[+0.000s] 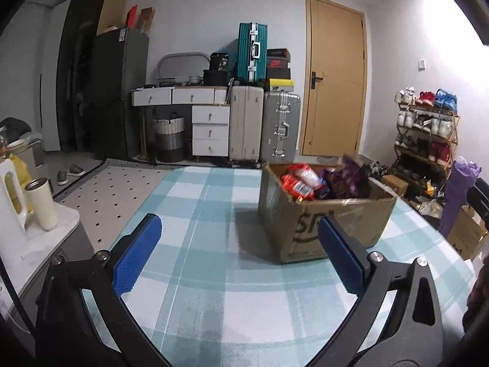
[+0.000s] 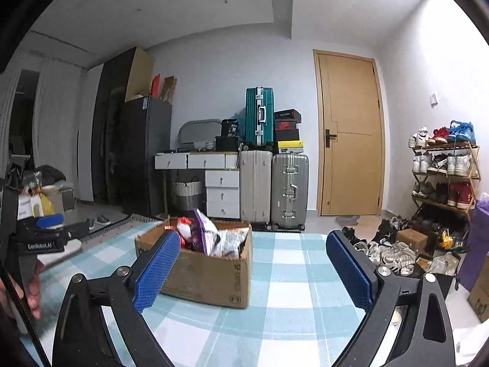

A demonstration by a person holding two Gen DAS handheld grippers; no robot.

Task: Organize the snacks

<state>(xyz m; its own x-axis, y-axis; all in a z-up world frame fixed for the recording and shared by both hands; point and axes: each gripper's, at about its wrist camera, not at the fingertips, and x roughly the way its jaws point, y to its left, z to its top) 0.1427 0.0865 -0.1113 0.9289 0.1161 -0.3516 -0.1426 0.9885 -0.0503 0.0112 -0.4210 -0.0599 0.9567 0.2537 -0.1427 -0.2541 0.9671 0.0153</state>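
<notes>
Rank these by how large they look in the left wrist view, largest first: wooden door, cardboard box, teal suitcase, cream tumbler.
1. Wooden door
2. Cardboard box, though nearness to the camera enlarges it
3. Teal suitcase
4. Cream tumbler, close to the suitcase in apparent size, so that order is unsure

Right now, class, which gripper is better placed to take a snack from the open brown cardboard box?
Left, marginally: the open brown cardboard box looms nearer the open left gripper, one pad overlapping it. The open right gripper views it smaller, off left.
</notes>
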